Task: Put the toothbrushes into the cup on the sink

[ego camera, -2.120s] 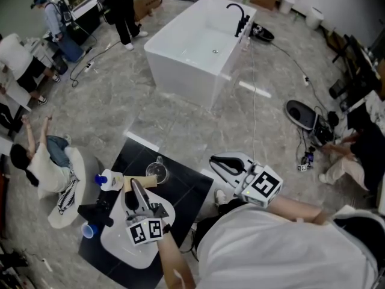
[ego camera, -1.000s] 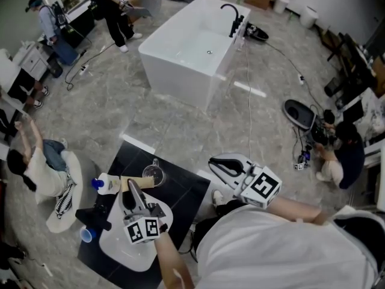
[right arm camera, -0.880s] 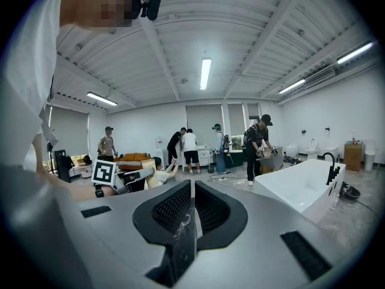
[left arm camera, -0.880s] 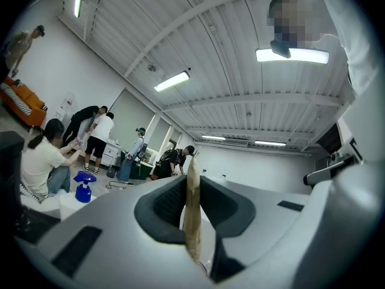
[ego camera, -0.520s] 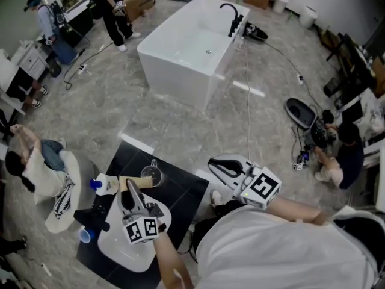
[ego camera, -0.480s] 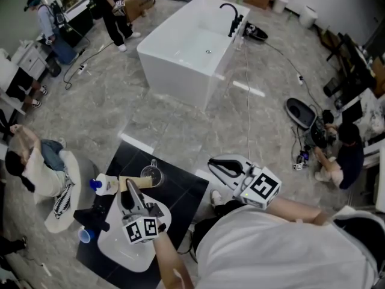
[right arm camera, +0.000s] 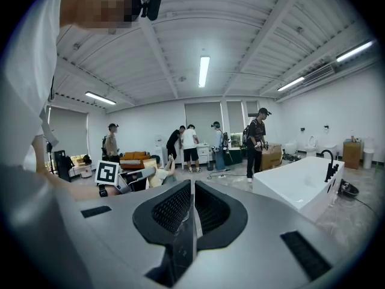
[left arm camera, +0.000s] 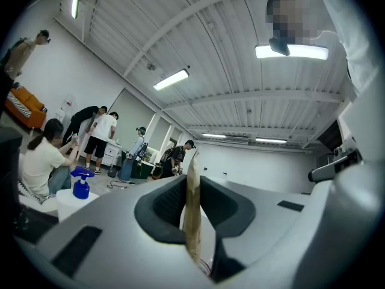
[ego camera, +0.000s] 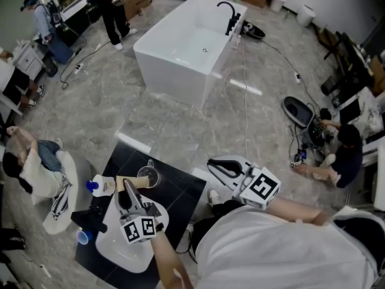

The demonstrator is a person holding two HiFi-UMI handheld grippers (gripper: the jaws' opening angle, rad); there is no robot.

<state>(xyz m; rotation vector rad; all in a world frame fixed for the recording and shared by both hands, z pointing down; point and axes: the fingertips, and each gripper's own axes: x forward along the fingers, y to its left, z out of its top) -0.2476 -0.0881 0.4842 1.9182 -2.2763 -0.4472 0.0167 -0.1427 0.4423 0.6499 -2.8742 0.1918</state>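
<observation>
Left gripper (left arm camera: 192,192): jaws closed on a flat tan toothbrush (left arm camera: 192,227), whose handle runs out ahead of the pads. Right gripper (right arm camera: 191,205): jaws together with nothing between them, held off the counter's right side, well apart from the work. Black counter (ego camera: 183,192) carries a white sink (ego camera: 117,256). A clear cup (ego camera: 148,174) stands on the counter just beyond the sink's far rim, with a blue-capped bottle (ego camera: 95,186) near it to the left. In the head view the left gripper hangs over the sink's far rim. The toothbrush lies level, its free end reaching to the cup, but whether that end is over the rim or inside cannot be told. The task is judged under way, at the delivery step, with one toothbrush carried and not yet let go. What the cup holds, and whether other toothbrushes wait elsewhere, is too small to make out. Left to do: tip the toothbrush in, open the jaws, fetch any others.
</observation>
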